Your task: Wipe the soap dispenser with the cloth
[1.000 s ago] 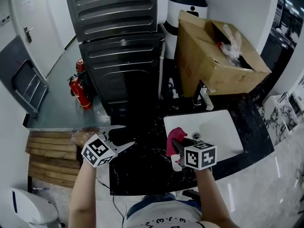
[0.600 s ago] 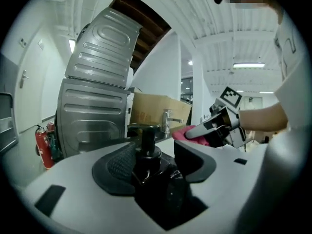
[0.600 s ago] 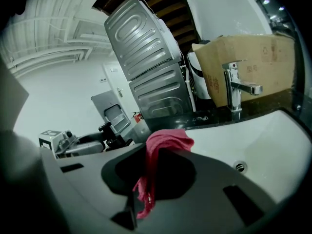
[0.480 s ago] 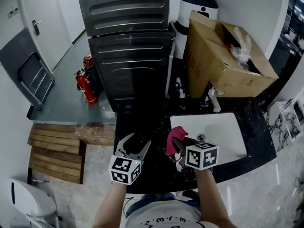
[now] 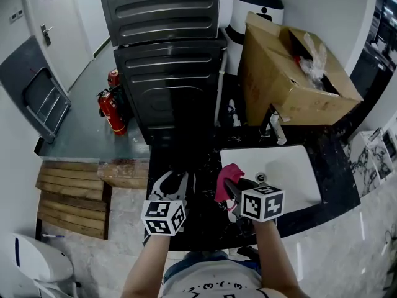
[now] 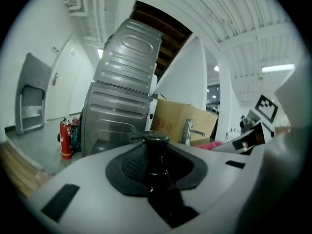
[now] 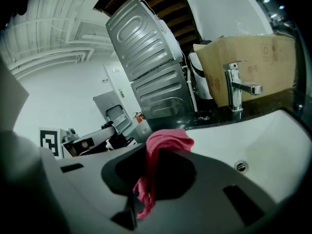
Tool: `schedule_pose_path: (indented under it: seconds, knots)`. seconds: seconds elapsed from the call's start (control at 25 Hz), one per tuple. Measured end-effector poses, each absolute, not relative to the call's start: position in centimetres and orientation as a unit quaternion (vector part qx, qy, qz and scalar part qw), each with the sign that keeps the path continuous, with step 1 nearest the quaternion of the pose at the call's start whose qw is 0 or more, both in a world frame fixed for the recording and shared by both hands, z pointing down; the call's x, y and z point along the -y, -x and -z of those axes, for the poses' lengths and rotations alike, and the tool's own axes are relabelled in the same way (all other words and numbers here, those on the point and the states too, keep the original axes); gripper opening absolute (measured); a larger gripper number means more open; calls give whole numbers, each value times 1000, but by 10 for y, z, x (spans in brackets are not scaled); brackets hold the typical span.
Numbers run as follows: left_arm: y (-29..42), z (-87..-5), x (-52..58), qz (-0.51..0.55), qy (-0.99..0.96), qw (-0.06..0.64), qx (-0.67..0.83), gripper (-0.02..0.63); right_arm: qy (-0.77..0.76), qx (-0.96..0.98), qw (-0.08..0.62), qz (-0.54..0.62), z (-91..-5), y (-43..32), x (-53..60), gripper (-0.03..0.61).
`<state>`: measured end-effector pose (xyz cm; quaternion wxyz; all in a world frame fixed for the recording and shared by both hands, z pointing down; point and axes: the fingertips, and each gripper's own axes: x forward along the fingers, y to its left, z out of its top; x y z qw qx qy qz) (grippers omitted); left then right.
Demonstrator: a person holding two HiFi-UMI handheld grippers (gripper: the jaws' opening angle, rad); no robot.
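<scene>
A black soap dispenser point(image 6: 157, 150) with a pump head stands on the black counter point(image 5: 205, 228). My left gripper point(image 5: 175, 180) has just been closing its jaws, and its pads point(image 6: 127, 164) now press on the bottle from both sides. In the head view the bottle shows only as a dark shape between the white fingers. To the right, my right gripper point(image 5: 228, 190) is shut on a pink cloth point(image 5: 228, 177), which hangs bunched from its jaws point(image 7: 161, 143) beside the sink's left edge. About a hand's width lies between the two grippers.
A white sink point(image 5: 291, 172) with a chrome faucet point(image 5: 273, 128) lies right of the grippers. An open cardboard box point(image 5: 291, 73) stands behind it. Two stacked grey machines point(image 5: 167, 61) rise at the back, with a red fire extinguisher point(image 5: 110, 113) on the floor to the left.
My left gripper swung in from the counter's left edge, rolled upright, and closed its wide jaws around the soap dispenser. The right gripper with the cloth stayed put.
</scene>
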<state>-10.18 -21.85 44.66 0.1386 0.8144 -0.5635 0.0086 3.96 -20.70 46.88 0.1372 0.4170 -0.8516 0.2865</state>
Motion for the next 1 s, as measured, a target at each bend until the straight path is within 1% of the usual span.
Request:
schedule_pose_path:
  seconds: [0.16, 0.2, 0.28, 0.52, 0.68, 0.84, 1.0]
  knots:
    - [131, -449, 218, 133, -777, 268, 553, 97, -415, 853, 136, -286, -468, -38, 207, 49]
    - [139, -452, 216, 158, -767, 288, 552, 97, -413, 854, 136, -286, -467, -36, 207, 49]
    - [150, -457, 212, 188, -752, 306, 553, 97, -410, 856, 136, -284, -467, -34, 206, 49]
    - [160, -466, 203, 200, -740, 312, 561, 95, -406, 859, 136, -280, -466, -29, 203, 49]
    - [156, -464, 203, 189, -748, 300, 561, 95, -395, 868, 130, -270, -460, -19, 201, 49]
    - [152, -461, 203, 172, -757, 287, 561, 95, -350, 900, 139, -219, -444, 19, 192, 49]
    - [152, -461, 203, 166, -759, 286, 561, 95, -298, 922, 149, -199, -442, 66, 180, 49]
